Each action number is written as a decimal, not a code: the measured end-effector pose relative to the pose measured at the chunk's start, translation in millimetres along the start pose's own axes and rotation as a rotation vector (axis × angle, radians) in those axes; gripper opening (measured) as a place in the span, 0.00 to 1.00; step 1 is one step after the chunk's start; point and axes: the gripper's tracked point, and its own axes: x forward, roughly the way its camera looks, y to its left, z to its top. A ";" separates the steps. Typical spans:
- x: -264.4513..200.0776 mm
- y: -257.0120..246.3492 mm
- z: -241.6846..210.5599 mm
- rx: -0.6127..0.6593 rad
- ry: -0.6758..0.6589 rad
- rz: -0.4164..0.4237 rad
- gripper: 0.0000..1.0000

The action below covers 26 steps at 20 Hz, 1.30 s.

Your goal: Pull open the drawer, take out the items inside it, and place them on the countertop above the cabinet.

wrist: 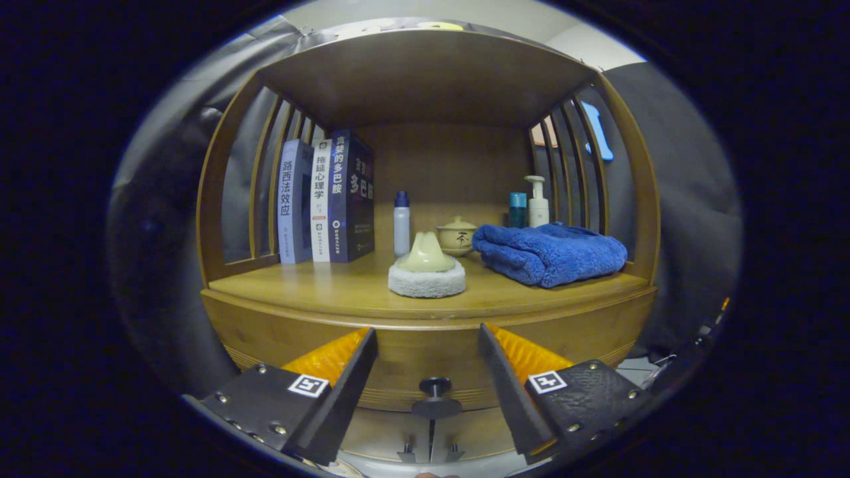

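A hand-held gripper (pixel 428 372) faces a wooden cabinet, its two fingers spread apart and holding nothing. Between them and just ahead sits the dark round knob (pixel 435 387) of the drawer (pixel 431 352), which appears closed, flush under the front edge of the countertop (pixel 332 292); the items inside are hidden.

The opening pull looks not yet begun. To do it well, the fingers likely need to drop level with the knob, close squarely on its stem behind the head, then draw straight back, since an angled tug could slip off or jam the drawer.

Near the countertop's front edge, at centre, rests a pale scrubber (pixel 426 269). A folded blue towel (pixel 550 252) lies toward the right edge. Behind stand a small bottle (pixel 402 224), a lidded cup (pixel 456 236) and, at the back left, books (pixel 325 199). Bare wood at front left suits the setting-down.
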 end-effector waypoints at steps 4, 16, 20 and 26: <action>-6.6 -11.4 -10.2 0.031 0.054 -0.016 0.94; -116.9 -41.5 38.1 0.010 -0.033 0.100 0.94; -148.8 -58.3 57.2 0.012 -0.054 0.133 0.94; -175.1 -110.8 95.9 -0.012 -0.097 0.123 0.94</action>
